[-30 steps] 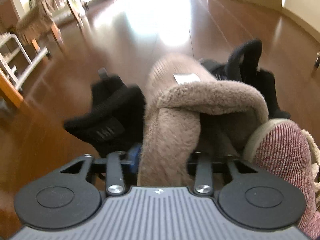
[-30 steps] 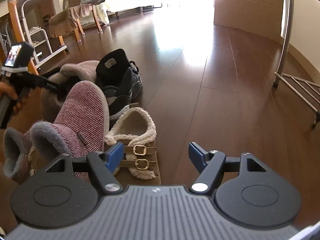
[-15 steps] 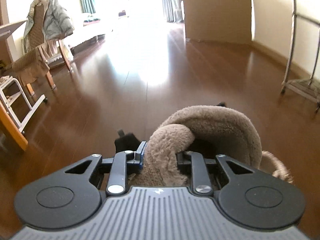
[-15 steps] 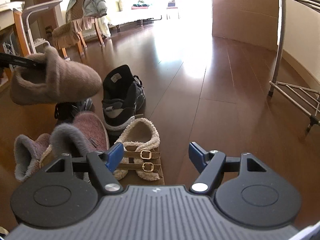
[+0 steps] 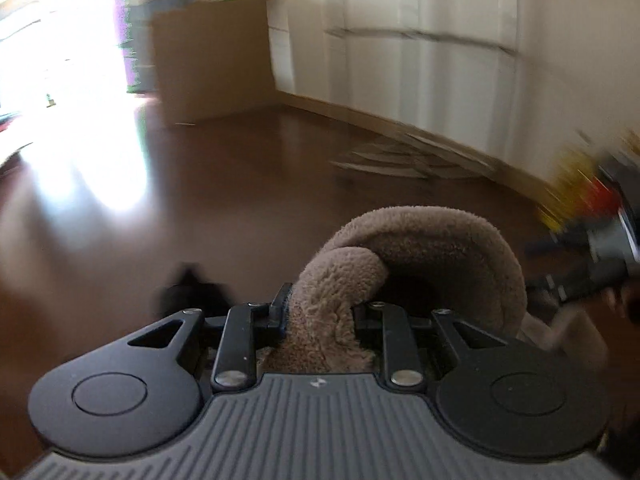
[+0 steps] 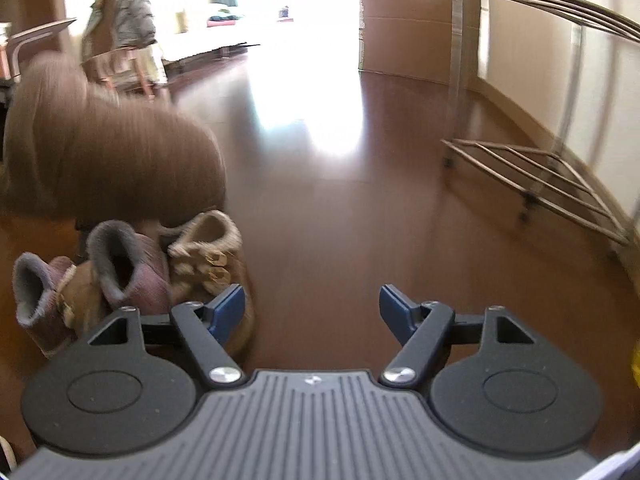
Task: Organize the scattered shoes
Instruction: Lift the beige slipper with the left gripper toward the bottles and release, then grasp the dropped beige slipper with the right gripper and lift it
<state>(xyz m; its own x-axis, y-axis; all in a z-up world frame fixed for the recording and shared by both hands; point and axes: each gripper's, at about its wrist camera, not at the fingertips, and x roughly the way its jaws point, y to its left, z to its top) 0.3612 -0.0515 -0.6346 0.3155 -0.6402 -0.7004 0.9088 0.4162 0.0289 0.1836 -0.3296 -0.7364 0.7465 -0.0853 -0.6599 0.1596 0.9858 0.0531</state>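
Brown fleece slipper in the air, held at its collar

The left gripper (image 5: 320,312) is clenched on the soft folded edge of the brown slipper (image 5: 420,256), a plush, curly shoe with a dark opening, raised above the dark wooden floor (image 5: 240,200). The right gripper (image 6: 311,307) is released, with nothing between its blue pads. At the near left stay the pink slippers (image 6: 128,272) and a fur-lined sandal (image 6: 208,248).

We found the brown fleece slipper (image 6: 108,152) motion-smeared in the right wrist view; the pile behind it was hidden. The yellow-red object (image 5: 580,184) was too blurred to identify.
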